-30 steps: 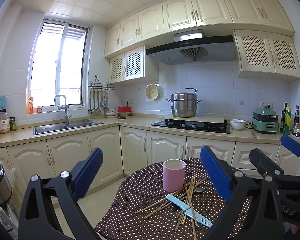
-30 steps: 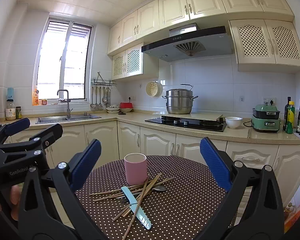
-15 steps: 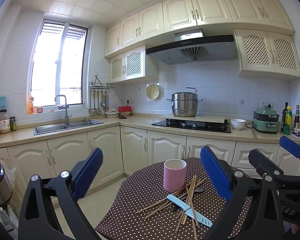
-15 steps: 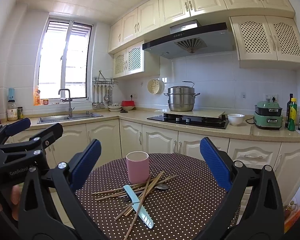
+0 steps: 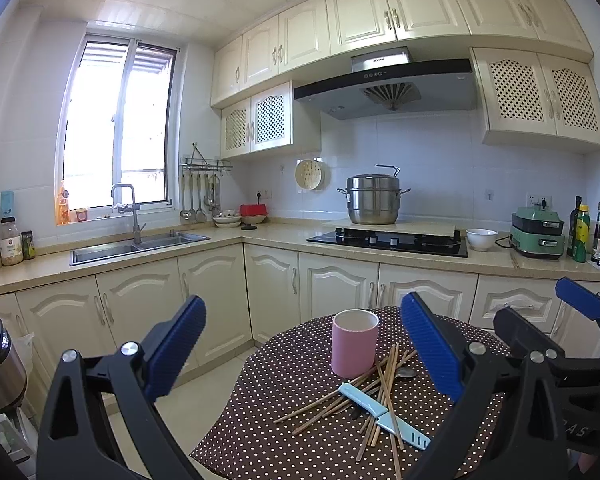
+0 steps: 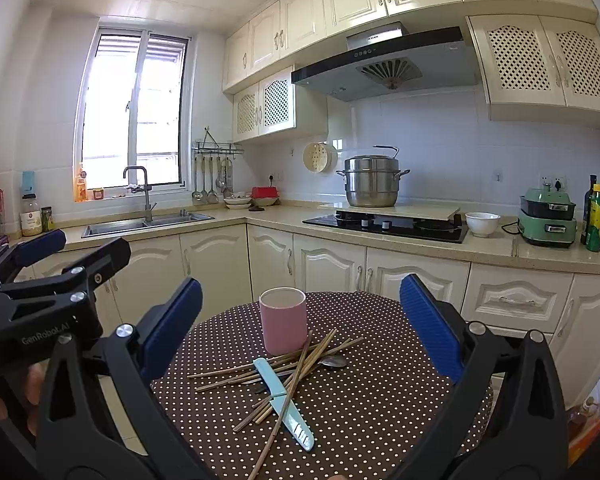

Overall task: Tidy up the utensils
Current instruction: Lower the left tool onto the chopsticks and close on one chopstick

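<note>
Both the left gripper (image 5: 302, 354) and the right gripper (image 6: 300, 330) hover with fingers wide apart, holding nothing: nothing is sorted yet. On the dotted worktop (image 6: 380, 392), crossed chopsticks (image 6: 296, 364) overlie a blue knife (image 6: 282, 400) and spoon (image 6: 332, 361); untangling comes first. Behind stands the pink cup (image 6: 283, 320), the probable destination.

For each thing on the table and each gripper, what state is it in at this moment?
left gripper: open, holding nothing
right gripper: open, holding nothing
pink cup: upright, nothing sticks out
chopsticks: loose, crossed in a pile beside the cup
blue knife: flat, lying among the chopsticks
spoon: flat, partly under the chopsticks
</note>
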Demonstrator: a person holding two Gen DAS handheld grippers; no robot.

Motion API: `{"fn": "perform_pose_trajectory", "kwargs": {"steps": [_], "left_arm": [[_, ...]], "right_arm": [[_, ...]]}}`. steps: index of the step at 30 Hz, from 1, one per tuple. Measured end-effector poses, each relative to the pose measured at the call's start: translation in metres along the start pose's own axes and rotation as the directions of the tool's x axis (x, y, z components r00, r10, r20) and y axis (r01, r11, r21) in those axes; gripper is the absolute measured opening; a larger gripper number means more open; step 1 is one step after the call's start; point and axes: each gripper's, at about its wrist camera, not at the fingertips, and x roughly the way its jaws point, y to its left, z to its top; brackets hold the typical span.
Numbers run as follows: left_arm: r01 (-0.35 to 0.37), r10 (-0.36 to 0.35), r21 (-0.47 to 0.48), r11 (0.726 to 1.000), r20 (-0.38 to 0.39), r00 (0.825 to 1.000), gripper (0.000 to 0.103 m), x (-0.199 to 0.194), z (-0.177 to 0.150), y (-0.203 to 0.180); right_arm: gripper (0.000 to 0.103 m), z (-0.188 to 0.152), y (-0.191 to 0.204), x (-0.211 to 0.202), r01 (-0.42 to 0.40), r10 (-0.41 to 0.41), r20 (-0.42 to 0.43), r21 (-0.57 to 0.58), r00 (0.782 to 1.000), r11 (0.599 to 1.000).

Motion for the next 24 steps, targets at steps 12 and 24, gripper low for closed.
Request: {"fn": "perform_pose_trajectory", "kwargs": {"steps": [12,24], "left_arm": [[0.080,-0.080,-0.006,0.997,-0.187,0.979,0.096,0.052,-0.029,-0.005],[0.273,-0.294,-0.118,0.955,-0.513,0.806,0.093,0.137,-0.102,-0.027]], "right_arm": [[0.097,-0.031,-0.021,0.047,0.021,-0.010,-0.181,0.060,0.983,0.998],[0.097,-0.088,-0.056,0.095,0.127,-0.095,-0.386,0.058,0.918,0.990]]}}
